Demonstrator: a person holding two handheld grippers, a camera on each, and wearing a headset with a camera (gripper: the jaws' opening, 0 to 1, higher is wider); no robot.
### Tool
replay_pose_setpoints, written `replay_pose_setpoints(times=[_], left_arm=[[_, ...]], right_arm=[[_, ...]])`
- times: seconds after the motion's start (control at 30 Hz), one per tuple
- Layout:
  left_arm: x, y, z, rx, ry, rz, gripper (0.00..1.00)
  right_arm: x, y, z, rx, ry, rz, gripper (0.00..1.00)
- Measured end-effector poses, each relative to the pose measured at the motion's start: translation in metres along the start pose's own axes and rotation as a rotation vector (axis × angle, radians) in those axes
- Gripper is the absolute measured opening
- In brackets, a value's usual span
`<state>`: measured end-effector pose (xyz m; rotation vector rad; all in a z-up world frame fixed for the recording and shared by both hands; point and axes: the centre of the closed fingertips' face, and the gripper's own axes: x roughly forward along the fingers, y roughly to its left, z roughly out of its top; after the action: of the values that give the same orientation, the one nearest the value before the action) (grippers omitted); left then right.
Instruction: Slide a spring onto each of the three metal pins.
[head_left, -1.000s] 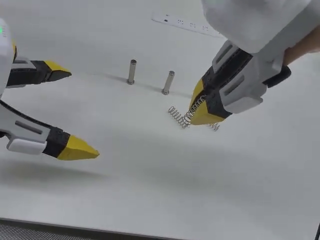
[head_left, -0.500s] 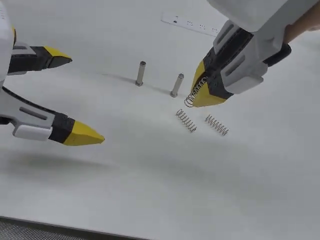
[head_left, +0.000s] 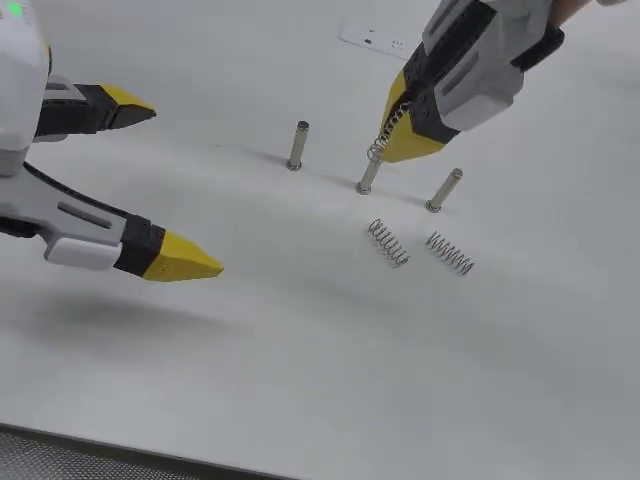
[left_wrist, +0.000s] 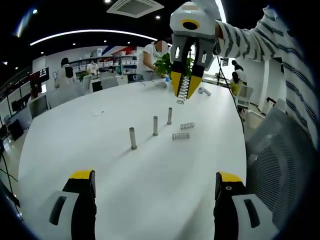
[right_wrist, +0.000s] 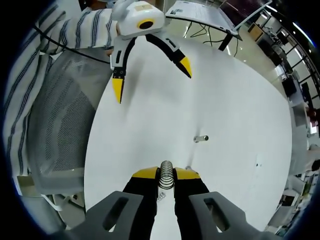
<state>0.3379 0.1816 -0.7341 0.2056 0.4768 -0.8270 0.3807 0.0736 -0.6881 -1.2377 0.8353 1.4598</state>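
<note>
Head view: right gripper (head_left: 404, 142) is clamped on a spring (head_left: 385, 134), which hangs tilted with its lower end just over the middle pin (head_left: 367, 178); its axis probably needs righting. Left gripper (head_left: 172, 186), spread wide and empty, sits well left of that pin

No text or label here — none is legible.
</note>
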Motion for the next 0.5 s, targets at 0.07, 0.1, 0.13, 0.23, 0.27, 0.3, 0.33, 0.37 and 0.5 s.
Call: replay_pose_setpoints(times=[0.07, 0.1, 0.13, 0.23, 0.27, 0.3, 0.33, 0.37, 0.5], left_arm=[[0.000, -0.002, 0.002, 0.011, -0.004, -0.002, 0.97], [0.000, -0.003, 0.003, 0.011, -0.002, -0.007, 0.97], [0.000, -0.003, 0.003, 0.009, 0.001, -0.009, 0.97], [0.001, -0.005, 0.002, 0.021, 0.012, -0.009, 0.97], [0.001, -0.005, 0.002, 0.022, 0.013, -0.008, 0.97], [0.001, -0.005, 0.002, 0.023, 0.013, -0.007, 0.98], [0.001, -0.005, 0.003, 0.023, 0.012, -0.008, 0.98], [0.002, -0.005, 0.002, 0.015, 0.013, -0.014, 0.98], [0.002, -0.005, 0.000, 0.014, 0.021, -0.013, 0.98]], right_arm=[[0.001, -0.007, 0.002, -0.001, 0.001, -0.008, 0.08], [0.003, -0.011, 0.003, -0.003, 0.002, -0.010, 0.08], [0.005, -0.013, 0.004, -0.004, 0.003, -0.011, 0.08], [0.010, -0.021, 0.005, -0.006, 0.006, -0.015, 0.08], [0.011, -0.023, 0.006, -0.006, 0.007, -0.016, 0.08], [0.013, -0.026, 0.006, -0.007, 0.009, -0.016, 0.08], [0.014, -0.029, 0.007, -0.010, 0.012, -0.018, 0.08], [0.015, -0.033, 0.007, -0.013, 0.014, -0.020, 0.08], [0.019, -0.041, 0.009, -0.015, 0.019, -0.026, 0.08]])
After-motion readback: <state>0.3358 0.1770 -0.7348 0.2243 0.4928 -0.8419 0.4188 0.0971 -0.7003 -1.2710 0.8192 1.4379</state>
